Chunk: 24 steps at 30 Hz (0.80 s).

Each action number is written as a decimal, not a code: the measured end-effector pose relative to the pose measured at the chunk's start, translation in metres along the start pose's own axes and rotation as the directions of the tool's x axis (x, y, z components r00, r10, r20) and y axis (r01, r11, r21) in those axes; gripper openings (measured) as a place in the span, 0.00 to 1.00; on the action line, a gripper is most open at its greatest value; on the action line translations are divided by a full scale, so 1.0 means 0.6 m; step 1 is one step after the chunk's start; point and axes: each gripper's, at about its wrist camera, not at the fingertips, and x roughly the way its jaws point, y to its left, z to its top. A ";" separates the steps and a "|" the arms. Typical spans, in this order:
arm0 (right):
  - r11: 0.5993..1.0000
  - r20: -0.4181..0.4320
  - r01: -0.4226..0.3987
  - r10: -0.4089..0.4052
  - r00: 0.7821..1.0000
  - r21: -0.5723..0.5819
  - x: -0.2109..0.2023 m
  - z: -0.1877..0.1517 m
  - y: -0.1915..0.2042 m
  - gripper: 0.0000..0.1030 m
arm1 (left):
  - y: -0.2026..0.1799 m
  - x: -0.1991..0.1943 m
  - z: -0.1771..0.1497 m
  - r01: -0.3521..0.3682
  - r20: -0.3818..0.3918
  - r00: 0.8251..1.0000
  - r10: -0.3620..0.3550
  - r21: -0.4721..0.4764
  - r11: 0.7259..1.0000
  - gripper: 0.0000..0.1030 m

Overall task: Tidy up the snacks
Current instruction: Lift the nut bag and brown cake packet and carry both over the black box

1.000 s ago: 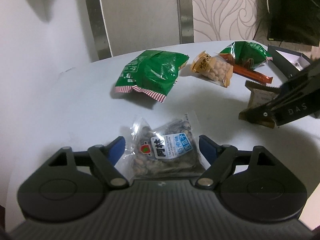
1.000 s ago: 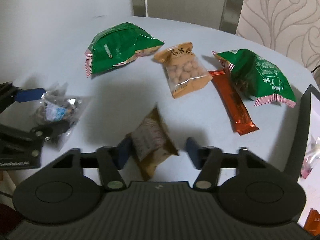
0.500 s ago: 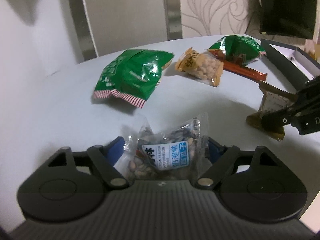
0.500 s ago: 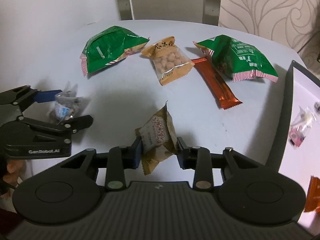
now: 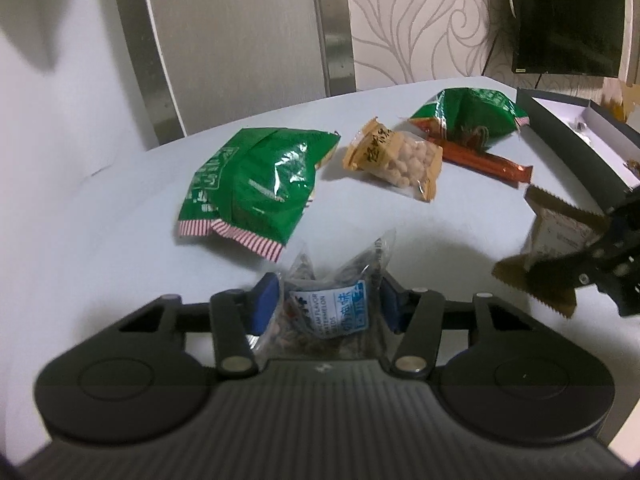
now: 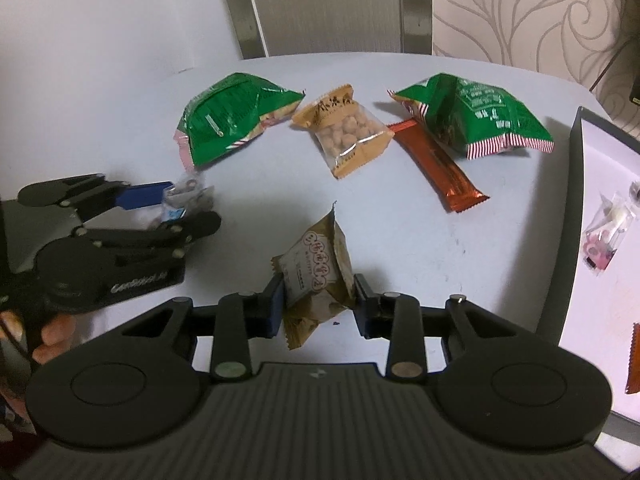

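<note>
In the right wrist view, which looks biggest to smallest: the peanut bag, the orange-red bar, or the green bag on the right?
1. Right green bag, clearly the largest.
2. Peanut bag and orange-red bar look alike: the bar is longer, the bag wider, so I won't rank them.

White round table [image 6: 120, 128]: 2 green snack bags [image 6: 236, 118] [image 6: 476, 120], peanut pkt [image 6: 348, 134], orange bar [image 6: 438, 164], dark box [image 6: 572, 216] at right edge.
</note>
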 end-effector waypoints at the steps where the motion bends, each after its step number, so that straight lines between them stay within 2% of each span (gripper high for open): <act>1: 1.000 0.002 0.000 0.000 1.000 0.003 -0.002 0.000 -0.001 0.38 | 0.001 0.001 0.002 0.000 0.000 1.000 0.000 -0.003 1.000 0.52; 8: 0.999 0.032 -0.011 0.010 0.999 0.038 -0.022 0.005 -0.006 0.38 | 0.007 0.007 0.019 0.011 0.000 1.000 -0.011 -0.019 1.000 0.46; 10: 0.999 0.042 -0.012 0.011 0.999 0.036 -0.029 0.007 -0.004 0.38 | 0.006 0.008 0.025 0.017 0.005 1.000 -0.017 -0.016 1.000 0.38; 17: 0.999 0.064 -0.027 0.025 0.998 0.035 -0.044 0.013 0.002 0.38 | 0.001 0.016 0.039 0.022 0.013 1.000 -0.022 -0.013 1.000 0.36; 24: 0.998 0.066 -0.027 0.024 0.998 0.053 -0.050 0.010 -0.007 0.38 | 0.010 -0.009 0.036 0.036 0.044 0.998 -0.035 -0.024 0.999 0.36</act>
